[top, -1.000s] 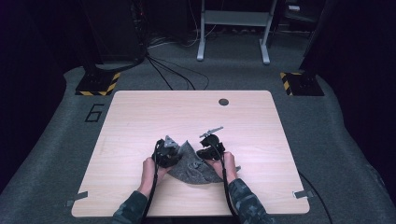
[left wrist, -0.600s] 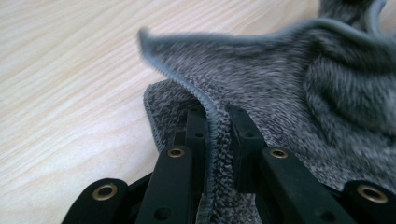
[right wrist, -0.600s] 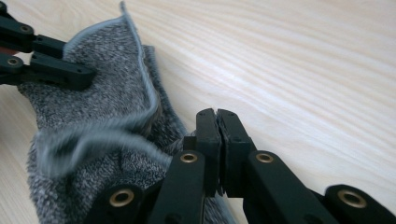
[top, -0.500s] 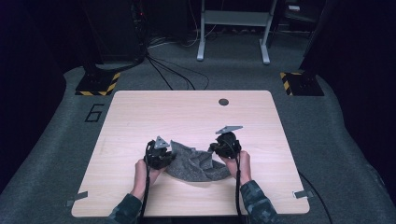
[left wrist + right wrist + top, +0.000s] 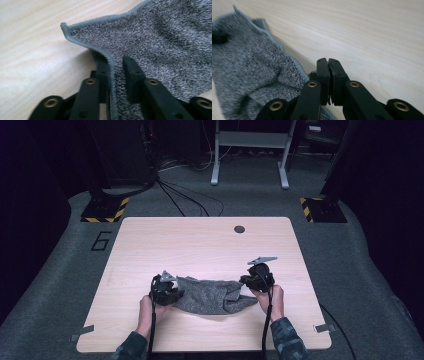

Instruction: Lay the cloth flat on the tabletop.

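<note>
The grey speckled terry cloth (image 5: 210, 295) is lying stretched crosswise between the grippers on the pale wooden table (image 5: 200, 245), the left gripper (image 5: 116, 75) pinching its hemmed edge and the right gripper (image 5: 328, 80) clamping the opposite end, jaws pressed together.

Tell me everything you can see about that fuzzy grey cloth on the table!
The grey cloth looks like terry towelling, speckled light and dark, with a stitched grey hem. It lies rumpled and partly spread near the front of the wooden table, stretched between two grippers. The left gripper has its fingers on either side of the hemmed edge near a corner. The right gripper is shut at the cloth's other end; whether it pinches fabric is hard to tell.
</note>
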